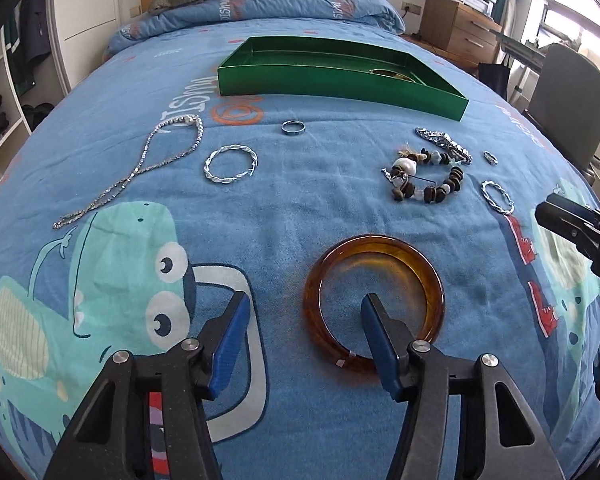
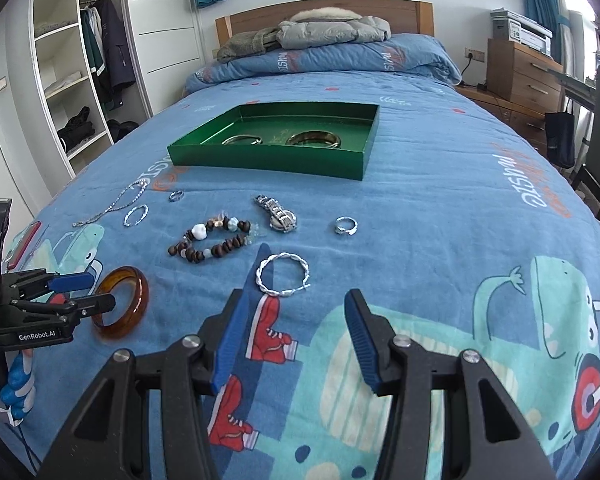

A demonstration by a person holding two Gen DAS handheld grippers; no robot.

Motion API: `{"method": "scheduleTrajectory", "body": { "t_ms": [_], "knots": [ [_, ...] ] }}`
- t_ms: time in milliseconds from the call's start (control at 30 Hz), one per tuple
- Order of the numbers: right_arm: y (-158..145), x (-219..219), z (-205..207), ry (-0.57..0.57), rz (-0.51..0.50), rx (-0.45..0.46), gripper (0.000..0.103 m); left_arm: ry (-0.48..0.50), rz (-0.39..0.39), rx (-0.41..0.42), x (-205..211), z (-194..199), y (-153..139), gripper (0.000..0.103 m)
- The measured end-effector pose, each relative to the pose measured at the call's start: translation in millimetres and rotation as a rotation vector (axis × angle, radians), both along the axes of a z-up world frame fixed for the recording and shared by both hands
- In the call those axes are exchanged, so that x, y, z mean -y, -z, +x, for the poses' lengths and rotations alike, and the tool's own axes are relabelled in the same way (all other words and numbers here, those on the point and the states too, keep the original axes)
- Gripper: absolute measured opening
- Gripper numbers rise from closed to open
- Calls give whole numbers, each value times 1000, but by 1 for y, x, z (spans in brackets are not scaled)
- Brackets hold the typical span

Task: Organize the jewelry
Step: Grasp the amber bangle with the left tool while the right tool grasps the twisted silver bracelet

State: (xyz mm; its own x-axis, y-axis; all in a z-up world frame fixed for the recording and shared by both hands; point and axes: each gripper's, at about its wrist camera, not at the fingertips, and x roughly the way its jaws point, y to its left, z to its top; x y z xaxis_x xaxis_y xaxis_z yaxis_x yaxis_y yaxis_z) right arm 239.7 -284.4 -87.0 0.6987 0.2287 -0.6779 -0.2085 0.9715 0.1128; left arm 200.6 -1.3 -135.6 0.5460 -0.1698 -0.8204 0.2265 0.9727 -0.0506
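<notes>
An amber bangle (image 1: pixel 374 300) lies on the blue bedspread. My left gripper (image 1: pixel 306 306) is open, its right finger inside the bangle's ring and its left finger outside; it also shows in the right wrist view (image 2: pixel 82 292) at the bangle (image 2: pixel 122 304). My right gripper (image 2: pixel 294 304) is open and empty, just short of a twisted silver bangle (image 2: pixel 284 274). A green tray (image 2: pixel 276 154) farther up the bed holds two gold bangles (image 2: pixel 314 139). A bead bracelet (image 2: pixel 216 240), a watch (image 2: pixel 276 214), rings (image 2: pixel 346 226) and a silver necklace (image 1: pixel 140 164) lie between.
Another twisted silver bangle (image 1: pixel 230 164) and a small ring (image 1: pixel 294 127) lie left of centre. Pillows and a grey jacket (image 2: pixel 332 28) lie at the headboard. A wardrobe (image 2: pixel 80 72) stands left of the bed, a wooden drawer unit (image 2: pixel 520 76) and a chair (image 1: pixel 568 96) to the right.
</notes>
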Motion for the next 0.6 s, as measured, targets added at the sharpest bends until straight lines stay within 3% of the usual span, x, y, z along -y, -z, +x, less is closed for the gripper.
{"method": "scheduleTrajectory", "body": {
  "t_ms": [233, 333, 400, 467, 567, 600],
  "knots": [
    [21, -18, 36, -47, -38, -46, 48, 32, 30, 24, 8, 4, 3, 48],
    [28, -21, 43, -50, -46, -58, 48, 39, 29, 30, 9, 7, 3, 39],
    [29, -22, 46, -51, -50, -62, 48, 45, 22, 32, 10, 9, 3, 22],
    [31, -23, 48, -53, -54, -70, 48, 49, 16, 30, 13, 11, 2, 13],
    [30, -22, 49, -56, -58, -75, 45, 46, 24, 37, 16, 11, 1, 11],
    [30, -22, 48, -58, -58, -75, 37, 46, 25, 40, 16, 11, 1, 11]
  ]
}}
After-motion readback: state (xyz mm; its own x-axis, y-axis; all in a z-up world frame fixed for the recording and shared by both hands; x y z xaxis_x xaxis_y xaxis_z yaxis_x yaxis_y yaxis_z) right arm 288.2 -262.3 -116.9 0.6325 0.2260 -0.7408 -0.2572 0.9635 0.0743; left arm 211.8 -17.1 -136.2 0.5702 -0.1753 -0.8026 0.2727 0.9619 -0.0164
